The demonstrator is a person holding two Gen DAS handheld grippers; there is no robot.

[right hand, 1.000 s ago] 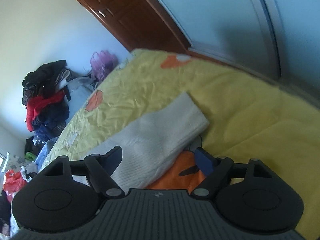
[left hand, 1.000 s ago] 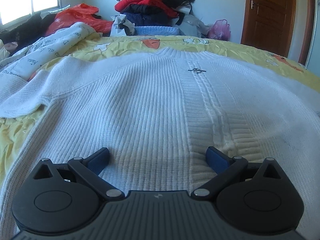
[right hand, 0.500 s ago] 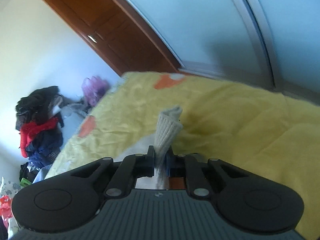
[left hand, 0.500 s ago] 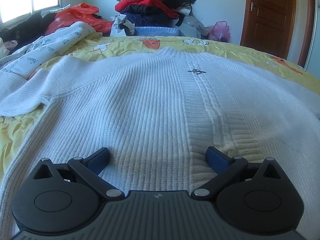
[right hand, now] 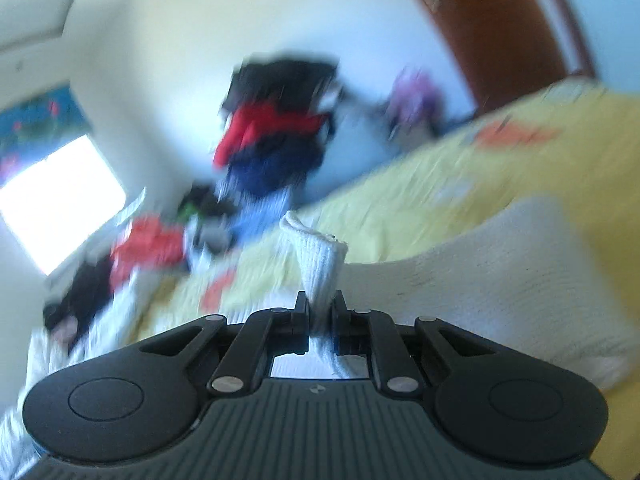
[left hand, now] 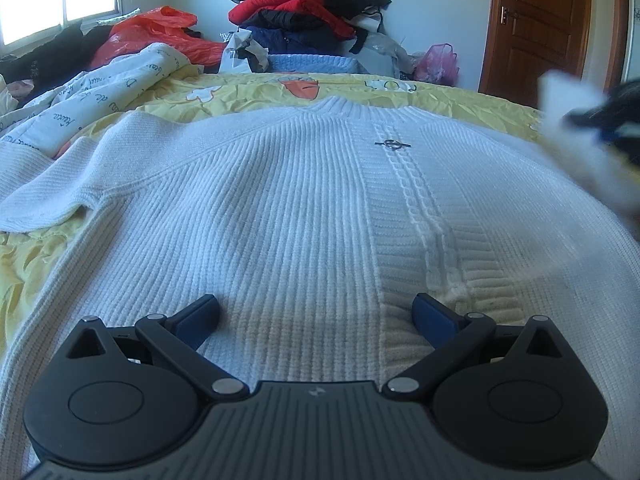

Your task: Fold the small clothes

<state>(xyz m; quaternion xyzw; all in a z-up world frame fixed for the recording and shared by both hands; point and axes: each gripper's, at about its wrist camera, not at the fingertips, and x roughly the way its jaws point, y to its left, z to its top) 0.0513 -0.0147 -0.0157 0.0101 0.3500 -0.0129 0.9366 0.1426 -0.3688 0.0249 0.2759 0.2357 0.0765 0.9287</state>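
Note:
A white ribbed knit sweater (left hand: pixel 280 208) lies flat, front up, on the yellow bedspread (left hand: pixel 248 88). My left gripper (left hand: pixel 316 314) is open, its fingers resting low on the sweater near the hem. My right gripper (right hand: pixel 320 312) is shut on the cuff of the sweater's sleeve (right hand: pixel 318 256), lifted off the bed; the rest of that sleeve (right hand: pixel 500 280) trails to the right. In the left wrist view the right gripper (left hand: pixel 608 120) shows blurred at the right edge with the white sleeve (left hand: pixel 580 148).
A pile of red, black and navy clothes (left hand: pixel 308 8) stands beyond the bed. A printed white garment (left hand: pixel 92 96) and red bag (left hand: pixel 152 32) lie at the left. A wooden door (left hand: pixel 540 28) is at the right.
My right gripper closed on the sleeve cuff, lifted it and swung left over the sweater, entering the left wrist view. The left gripper has stayed put and open.

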